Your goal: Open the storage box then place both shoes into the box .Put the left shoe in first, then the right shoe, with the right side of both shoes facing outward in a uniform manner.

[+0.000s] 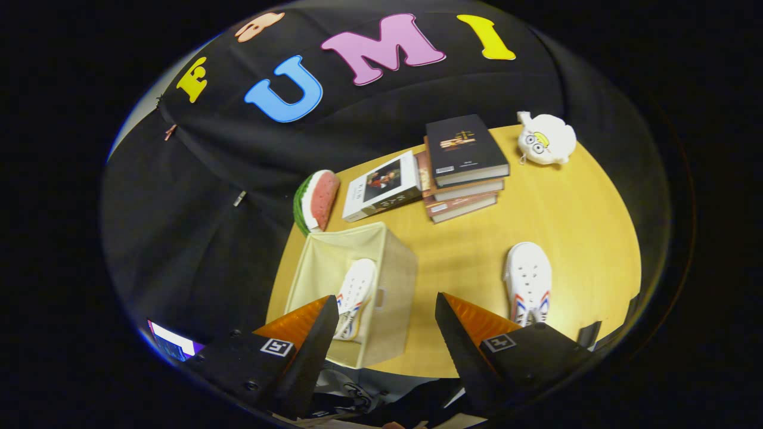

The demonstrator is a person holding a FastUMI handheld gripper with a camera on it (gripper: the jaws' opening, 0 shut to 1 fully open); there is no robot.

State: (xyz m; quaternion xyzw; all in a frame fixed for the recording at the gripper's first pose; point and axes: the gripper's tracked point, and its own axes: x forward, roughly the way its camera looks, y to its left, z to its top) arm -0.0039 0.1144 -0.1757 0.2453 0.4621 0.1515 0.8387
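A beige fabric storage box [393, 280] stands open on the wooden table [477, 256], just ahead of my left finger. One white shoe [354, 295] with red and blue stripes lies inside it, against the box's right wall. The other white shoe [529, 283] lies on the bare table, just beyond my right finger. My gripper [384, 333] hovers above the table's near edge, open, with nothing between its fingers.
Beyond the box lie a watermelon-slice toy [316, 201], a white book [381, 186] and a stack of books [462, 167]. A white plush toy [545, 139] sits at the far right. Bare tabletop spreads between the box and the loose shoe.
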